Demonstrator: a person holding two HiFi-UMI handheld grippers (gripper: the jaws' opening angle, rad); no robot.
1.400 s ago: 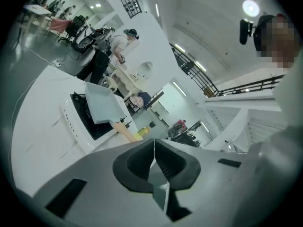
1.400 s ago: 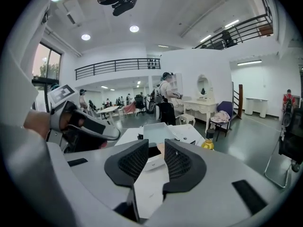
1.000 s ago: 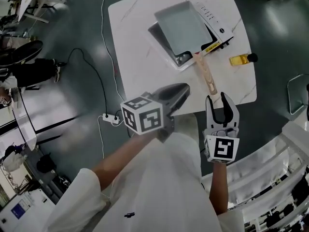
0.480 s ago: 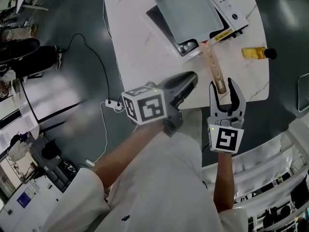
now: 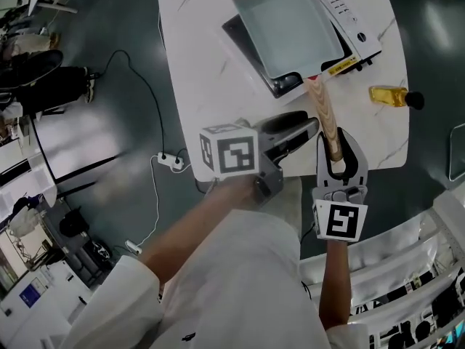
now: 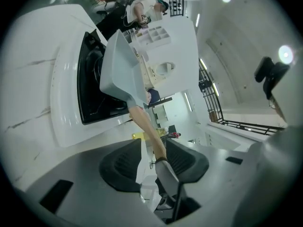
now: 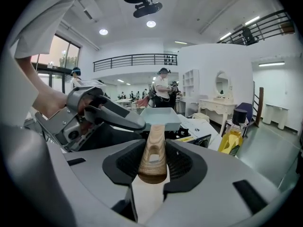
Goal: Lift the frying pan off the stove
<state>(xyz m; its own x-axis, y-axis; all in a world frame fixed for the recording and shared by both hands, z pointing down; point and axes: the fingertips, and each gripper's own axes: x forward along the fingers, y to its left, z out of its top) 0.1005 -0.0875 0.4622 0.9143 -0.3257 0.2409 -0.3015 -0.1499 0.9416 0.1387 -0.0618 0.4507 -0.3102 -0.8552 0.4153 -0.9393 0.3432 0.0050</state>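
Note:
A rectangular pale-blue frying pan [image 5: 290, 24] rests on a white and black stove [image 5: 352, 17] at the far side of the marble table [image 5: 211, 86]. Its wooden handle [image 5: 323, 111] points toward me. My right gripper [image 5: 336, 140] is closing round the handle's end, and in the right gripper view [image 7: 154, 150] both pads touch the wood [image 7: 152, 155]. My left gripper [image 5: 314, 129] lies on its side just left of the handle and its jaws are opening. In the left gripper view [image 6: 154, 148] nothing sits between the pads, and the pan [image 6: 120, 70] shows beyond.
A yellow oil bottle [image 5: 389, 95] lies on the table right of the handle and stands out in the right gripper view [image 7: 234, 138]. A power strip [image 5: 171, 162] and cable lie on the floor at the left. White shelving [image 5: 407, 267] is at the lower right.
My right gripper went forward until the handle's end lay between its jaws, then the jaws narrowed onto it. My left gripper swung right toward the handle and its jaws parted.

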